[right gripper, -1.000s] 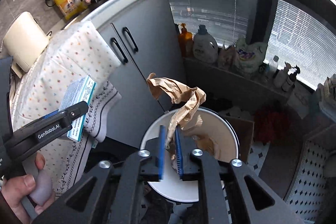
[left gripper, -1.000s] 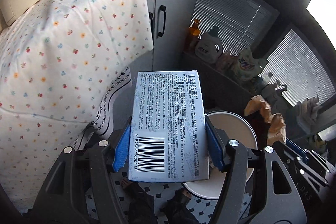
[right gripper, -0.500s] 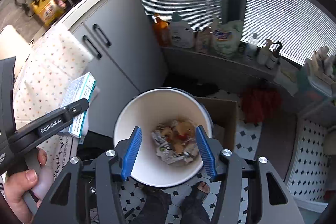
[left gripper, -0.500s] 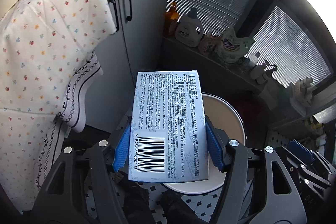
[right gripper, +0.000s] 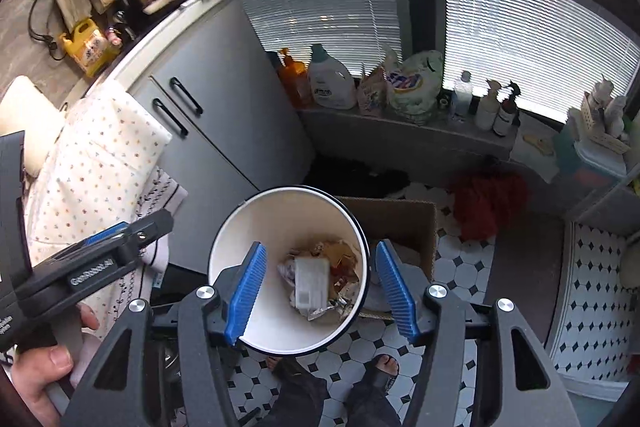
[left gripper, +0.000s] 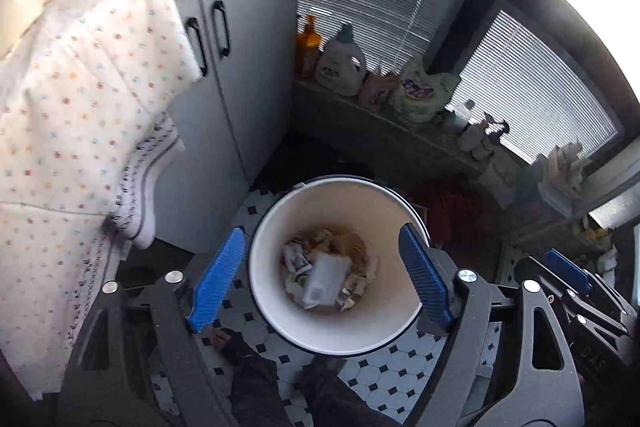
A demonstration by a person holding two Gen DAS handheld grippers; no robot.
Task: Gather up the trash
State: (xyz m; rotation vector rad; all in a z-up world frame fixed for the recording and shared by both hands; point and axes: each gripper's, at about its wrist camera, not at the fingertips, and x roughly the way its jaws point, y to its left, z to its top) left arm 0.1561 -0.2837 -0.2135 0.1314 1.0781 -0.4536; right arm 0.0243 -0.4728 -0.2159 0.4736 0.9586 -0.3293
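Observation:
A white waste bin (left gripper: 340, 203) stands on the tiled floor, straight below both grippers. Inside lies a pale blue-white carton (left gripper: 325, 277) on crumpled paper and wrappers (left gripper: 296, 259). My left gripper (left gripper: 320, 233) hovers over the bin, its jaws opening with nothing between the blue pads. In the right wrist view the same bin (right gripper: 280, 219) holds the carton (right gripper: 312, 281) face up. My right gripper (right gripper: 321, 246) is above it, jaws opening and empty. The left gripper (right gripper: 116, 251) shows at the left, held by a hand (right gripper: 40, 367).
A grey cabinet (right gripper: 224, 131) and a floral cloth (left gripper: 80, 131) flank the bin on the left. An open cardboard box (right gripper: 404, 223) stands behind it. Detergent bottles (right gripper: 332, 87) line a low ledge under the blinds. The person's feet (right gripper: 380, 367) are by the bin.
The left gripper let go of the carton, which now lies in the bin. The right gripper dropped its brown paper earlier and has widened. Both grippers moved over the bin.

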